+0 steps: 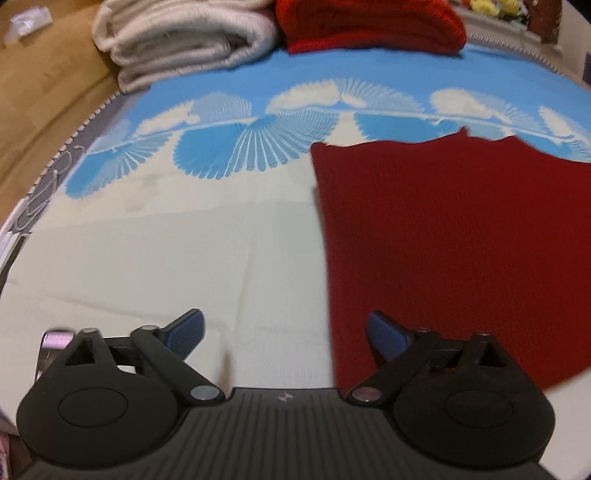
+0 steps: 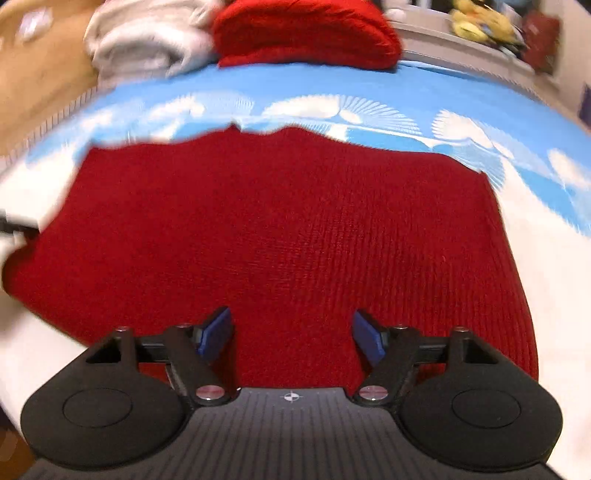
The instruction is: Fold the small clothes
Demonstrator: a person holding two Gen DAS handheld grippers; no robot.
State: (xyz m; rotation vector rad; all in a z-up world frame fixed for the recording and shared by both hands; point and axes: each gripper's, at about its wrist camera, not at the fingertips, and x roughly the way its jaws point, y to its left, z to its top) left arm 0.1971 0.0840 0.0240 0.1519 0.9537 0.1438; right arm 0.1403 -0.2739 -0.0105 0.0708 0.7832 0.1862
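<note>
A dark red knitted garment lies flat on a cream and blue patterned sheet. In the left wrist view it fills the right half; my left gripper is open and empty, hovering at its left edge, with the right finger over the cloth. In the right wrist view the garment fills the middle, and my right gripper is open and empty just above its near part. The garment's near hem is hidden behind the gripper bodies.
At the far edge of the sheet lie a folded cream knit and a folded bright red knit; they also show in the right wrist view. Wooden floor lies to the left. Yellow toys sit far right.
</note>
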